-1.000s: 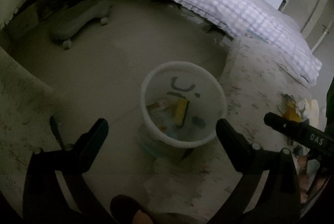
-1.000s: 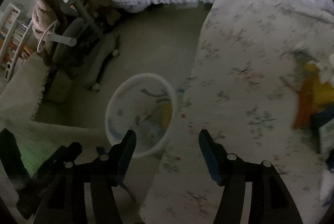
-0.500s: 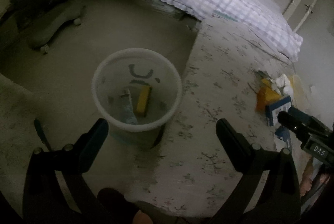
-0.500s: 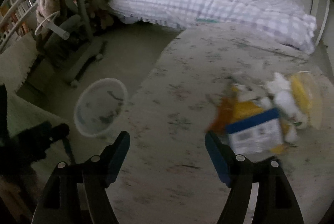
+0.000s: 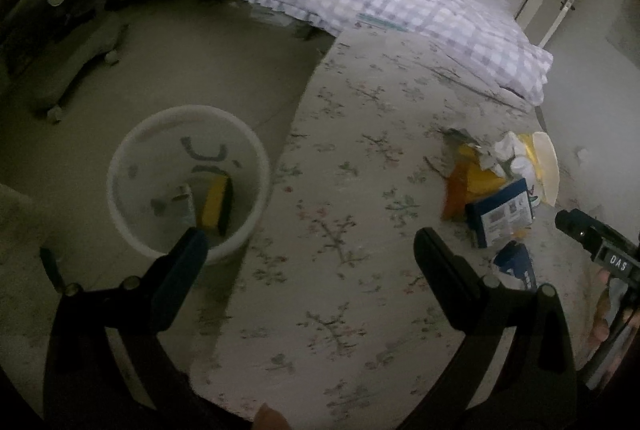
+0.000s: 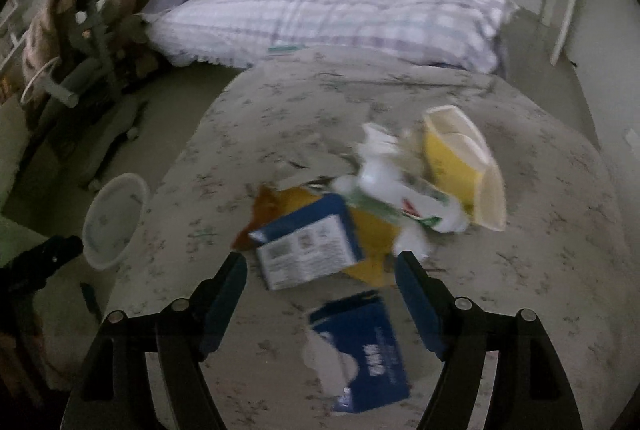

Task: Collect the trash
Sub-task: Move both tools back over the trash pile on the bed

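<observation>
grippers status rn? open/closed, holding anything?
Left gripper: open, empty, over the floral sheet's edge.
Right gripper: jaws have just been opening, nothing gripped, above the blue box.

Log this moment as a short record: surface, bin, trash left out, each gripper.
surface: floral bedspread
bin: white bin on the floor beside the bed, yellow item inside
trash left out: blue-and-white box, torn blue packet, yellow paper bag, white wrappers
left gripper: open, empty
right gripper: open, empty, jaws just opening, facing the pile
</observation>
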A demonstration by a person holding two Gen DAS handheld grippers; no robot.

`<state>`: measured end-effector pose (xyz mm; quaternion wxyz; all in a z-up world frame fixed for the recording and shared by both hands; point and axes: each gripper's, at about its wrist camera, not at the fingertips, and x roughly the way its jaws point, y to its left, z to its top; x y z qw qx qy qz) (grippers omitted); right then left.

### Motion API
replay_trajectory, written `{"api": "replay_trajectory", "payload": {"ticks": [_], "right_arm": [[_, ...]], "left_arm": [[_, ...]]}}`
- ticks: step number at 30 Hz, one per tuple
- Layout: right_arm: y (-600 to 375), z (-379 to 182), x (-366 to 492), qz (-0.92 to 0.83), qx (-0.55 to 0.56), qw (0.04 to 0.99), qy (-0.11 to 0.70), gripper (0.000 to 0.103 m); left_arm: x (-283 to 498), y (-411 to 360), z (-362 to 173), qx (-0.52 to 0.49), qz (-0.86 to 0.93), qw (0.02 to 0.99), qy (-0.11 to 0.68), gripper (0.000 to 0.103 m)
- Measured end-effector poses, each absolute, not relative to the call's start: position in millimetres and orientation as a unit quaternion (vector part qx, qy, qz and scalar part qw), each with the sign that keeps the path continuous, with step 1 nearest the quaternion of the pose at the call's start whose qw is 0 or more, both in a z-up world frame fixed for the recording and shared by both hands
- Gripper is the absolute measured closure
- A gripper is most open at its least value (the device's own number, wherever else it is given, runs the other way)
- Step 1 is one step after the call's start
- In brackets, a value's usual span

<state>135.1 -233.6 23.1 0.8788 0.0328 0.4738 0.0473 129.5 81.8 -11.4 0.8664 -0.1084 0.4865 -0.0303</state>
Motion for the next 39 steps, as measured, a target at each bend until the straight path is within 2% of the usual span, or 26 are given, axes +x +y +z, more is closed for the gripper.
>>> {"api": "replay_trajectory", "payload": {"ticks": [20, 35, 39], "right_arm": [[-308.0, 21.8, 128.8, -0.014, 0.098, 0.874, 0.476, 0.025], [-373.7, 2.2, 125.6, -0.082, 0.147, 0.863, 0.476, 0.025], [-387.0, -6.1, 128.3, -0.092, 0.153, 0.857, 0.484, 0.024]], "left_arm": [[139.5, 29.5, -11.7, -0.071, -0.068, 0.877, 0.470, 0.001], [171.8, -5.4, -29.5, -0.104, -0.113, 0.838, 0.524, 0.001], [182.9, -34.6, -31.6, -0.083, -0.137, 0.840, 0.519, 0.001]]}}
